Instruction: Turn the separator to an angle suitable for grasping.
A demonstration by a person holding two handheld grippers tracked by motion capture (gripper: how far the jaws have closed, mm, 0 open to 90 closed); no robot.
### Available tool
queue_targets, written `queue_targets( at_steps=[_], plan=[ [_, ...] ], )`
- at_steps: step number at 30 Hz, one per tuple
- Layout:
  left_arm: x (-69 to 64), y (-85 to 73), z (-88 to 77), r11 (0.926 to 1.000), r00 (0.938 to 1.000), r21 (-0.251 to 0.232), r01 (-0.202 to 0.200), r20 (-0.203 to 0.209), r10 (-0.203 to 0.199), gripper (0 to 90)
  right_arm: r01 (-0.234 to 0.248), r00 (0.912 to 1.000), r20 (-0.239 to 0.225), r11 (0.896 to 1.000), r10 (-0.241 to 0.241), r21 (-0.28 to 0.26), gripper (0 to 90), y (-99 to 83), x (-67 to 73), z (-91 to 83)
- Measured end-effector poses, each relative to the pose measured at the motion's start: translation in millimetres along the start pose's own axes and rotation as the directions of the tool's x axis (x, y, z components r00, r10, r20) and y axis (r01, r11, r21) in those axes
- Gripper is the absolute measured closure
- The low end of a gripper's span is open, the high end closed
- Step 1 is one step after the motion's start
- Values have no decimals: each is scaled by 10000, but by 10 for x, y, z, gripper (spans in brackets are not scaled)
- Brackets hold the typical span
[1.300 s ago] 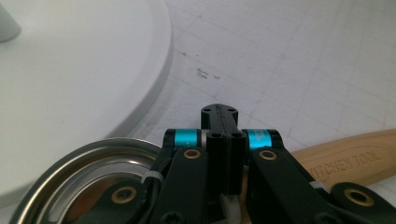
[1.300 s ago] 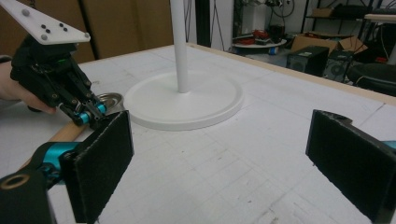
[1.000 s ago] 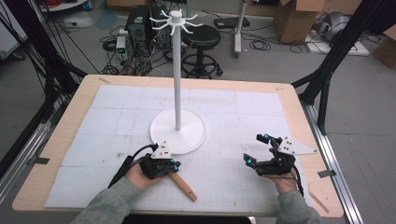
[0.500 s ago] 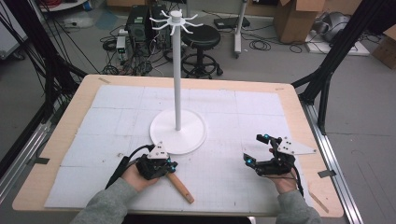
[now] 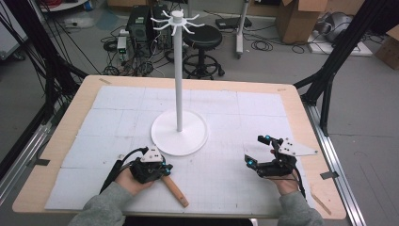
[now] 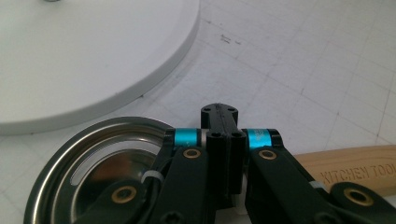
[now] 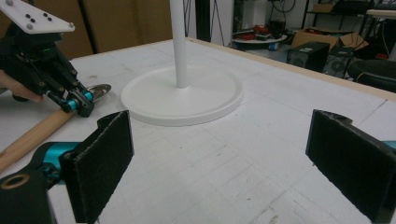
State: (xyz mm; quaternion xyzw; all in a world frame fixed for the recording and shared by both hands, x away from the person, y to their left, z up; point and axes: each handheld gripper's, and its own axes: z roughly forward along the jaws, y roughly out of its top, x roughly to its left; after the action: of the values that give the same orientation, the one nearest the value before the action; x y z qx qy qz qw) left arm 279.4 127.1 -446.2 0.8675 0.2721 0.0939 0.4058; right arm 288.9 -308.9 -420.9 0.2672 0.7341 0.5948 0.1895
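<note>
On the worktop (image 5: 70, 141) a white stand (image 5: 179, 132) with a round base rises from the middle, hooks fanned out at its top. Just beside that base, toward the person, the left claw (image 5: 162, 170) is clenched on the neck of a wooden-handled ladle (image 5: 175, 190), its steel bowl (image 6: 93, 172) flat on the mat and its handle pointing at the near edge. Well apart, the right claw (image 5: 256, 150) rests released, holding nothing.
</note>
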Motion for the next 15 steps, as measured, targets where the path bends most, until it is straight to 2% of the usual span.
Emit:
queue_targets(
  at_steps=[15],
  plan=[
    [80,-120,-146,9996,9992,-32,293,-268,-294,900,17,9999,-131,10000,-16,25,67,5,-1,51]
  ],
)
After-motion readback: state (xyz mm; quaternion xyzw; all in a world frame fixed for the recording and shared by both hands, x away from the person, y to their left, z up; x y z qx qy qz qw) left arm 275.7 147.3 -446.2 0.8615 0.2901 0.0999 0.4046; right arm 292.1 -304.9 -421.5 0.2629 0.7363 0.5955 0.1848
